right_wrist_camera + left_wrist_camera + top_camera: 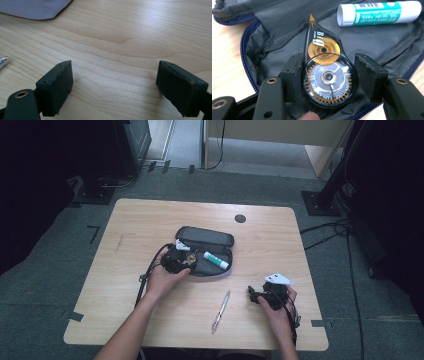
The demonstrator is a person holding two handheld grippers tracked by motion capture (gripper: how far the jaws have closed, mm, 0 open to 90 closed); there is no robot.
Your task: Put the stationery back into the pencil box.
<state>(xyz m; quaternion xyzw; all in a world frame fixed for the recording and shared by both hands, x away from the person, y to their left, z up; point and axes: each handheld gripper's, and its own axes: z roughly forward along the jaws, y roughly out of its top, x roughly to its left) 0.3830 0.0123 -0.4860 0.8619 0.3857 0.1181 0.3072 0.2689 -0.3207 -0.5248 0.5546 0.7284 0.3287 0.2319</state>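
Overhead, the left gripper [176,261] sits inside the open pencil case [210,240], the pen [220,311] lying apart on the table [140,220]. Its own view shows both jaws touching a correction tape dispenser [325,75] beside the glue stick [379,12]; likely releasing comes next. Right gripper [115,85] gapes empty; probably the pen follows

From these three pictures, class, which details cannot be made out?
- Left gripper view: whether the left tongs pinch the clear orange-wheeled correction tape dispenser; the right pad looks apart.
- Right gripper view: silver pen cut off by the left edge.
- High view: white-and-green glue stick label too small.
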